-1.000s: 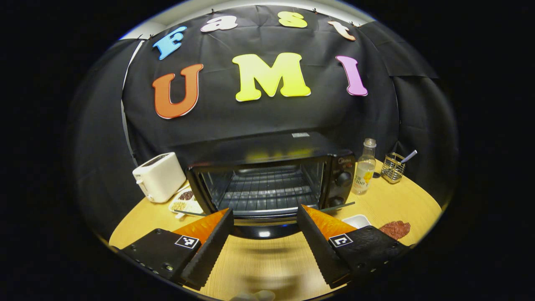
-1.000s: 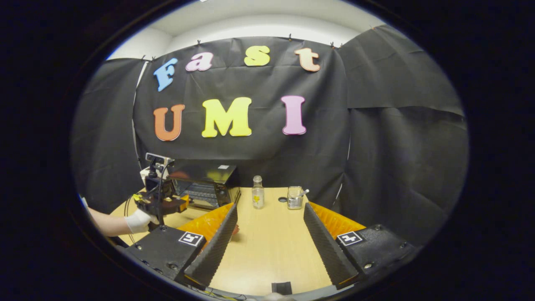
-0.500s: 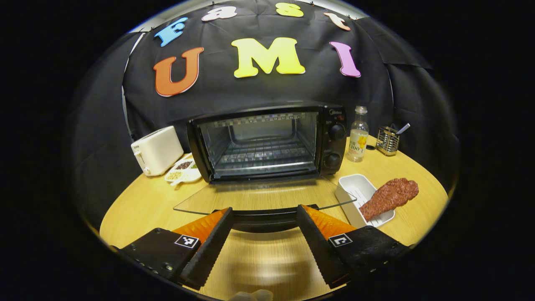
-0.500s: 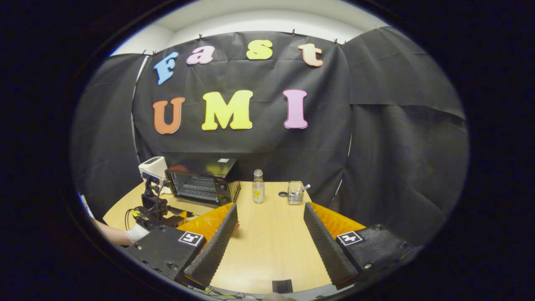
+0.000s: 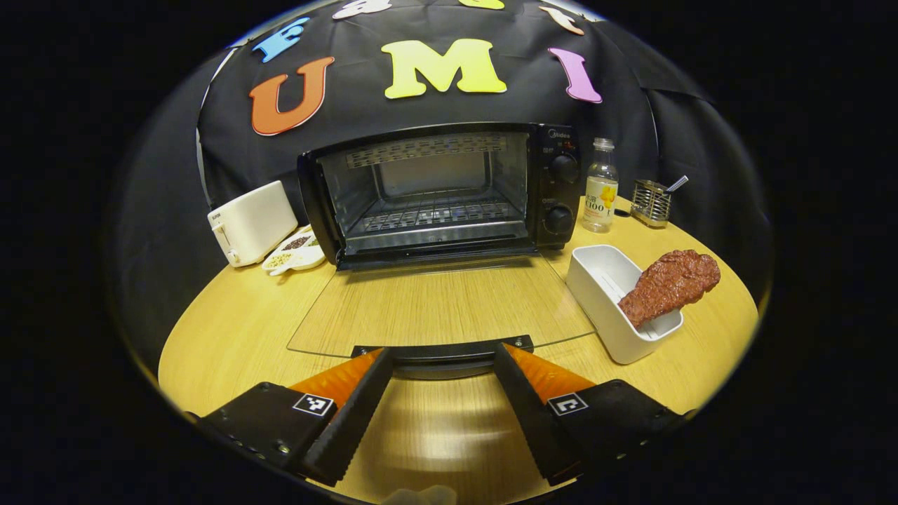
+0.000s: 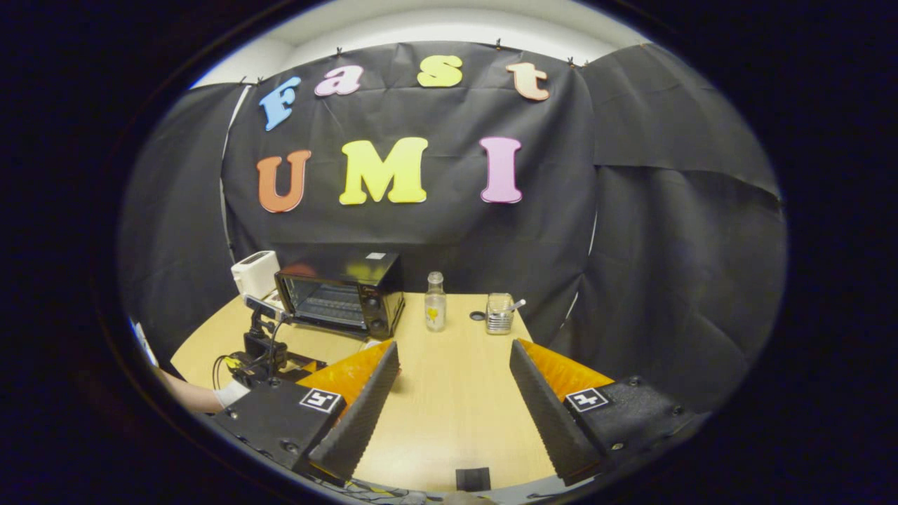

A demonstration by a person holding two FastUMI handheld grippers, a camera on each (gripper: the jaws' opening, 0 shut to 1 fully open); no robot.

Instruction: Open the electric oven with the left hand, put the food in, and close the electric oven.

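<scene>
Left gripper view: the oven point(image 5: 435, 189) stands at upper centre on the desk point(image 5: 231, 330), cavity exposed with a wire rack inside, and its glass door point(image 5: 442, 308) lies folded down flat toward the camera. The door's handle point(image 5: 442, 348) sits between the fingers of the left claw point(image 5: 440, 365) at the bottom of the frame; the fingers stand apart and do not press on it, though whether they touch it cannot be told. Right of the door, a white tray point(image 5: 617, 298) holds the food point(image 5: 670, 284), a brown meat piece leaning on the tray's far rim and overhanging it. At left of the oven are a white toaster point(image 5: 249, 221) and a divided dish point(image 5: 295, 252) containing small portions of grains or seeds. At upper right stand a bottle point(image 5: 600, 186) and a wire holder point(image 5: 649, 203) with a utensil in it. Right gripper view: the oven point(image 6: 344, 291) shows small at centre left with its door down; the bottle point(image 6: 435, 303) and holder point(image 6: 499, 313) stand right of it. The left claw point(image 6: 280, 361), held by a gloved hand point(image 6: 228, 394), appears at lower left. The right claw point(image 6: 452, 393) is at the bottom of the frame, fingers wide apart over bare desk point(image 6: 456, 414), holding nothing.
</scene>
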